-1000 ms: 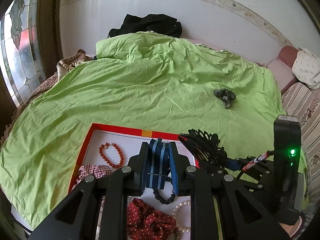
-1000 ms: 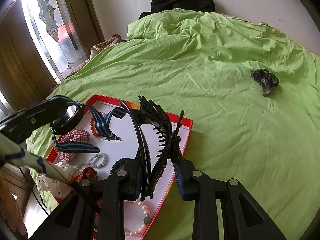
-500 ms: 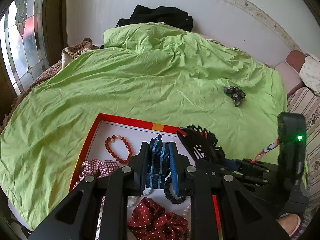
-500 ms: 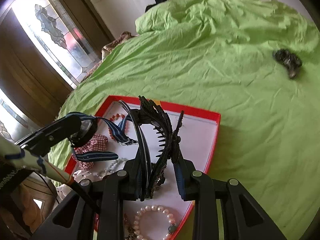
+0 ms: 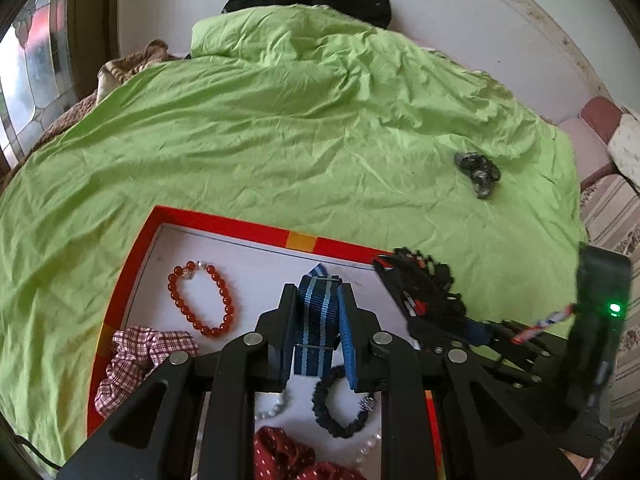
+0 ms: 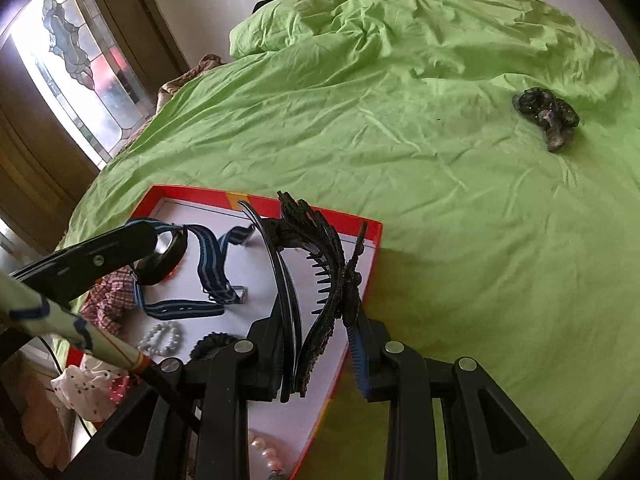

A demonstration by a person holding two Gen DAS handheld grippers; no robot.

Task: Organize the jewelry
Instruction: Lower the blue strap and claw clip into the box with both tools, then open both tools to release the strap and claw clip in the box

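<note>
Now we pinch striped watch strap [image 5: 314, 322] in left hand-held gripper [image 5: 313, 330], black hair claw [image 6: 320, 280] in right hand-held gripper [image 6: 320, 344], both over red tray [image 5: 224, 226] on bed. Risk: dangling strap snags claw teeth, drags bracelets.

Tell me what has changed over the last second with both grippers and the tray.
Both grippers came down toward the red-rimmed tray, which now fills more of each view. The left gripper stays shut on the blue striped watch strap, and the right gripper stays shut on the black hair clip. Nothing was released. The red bead bracelet, scrunchies and the dark clip on the green sheet lie as before.
</note>
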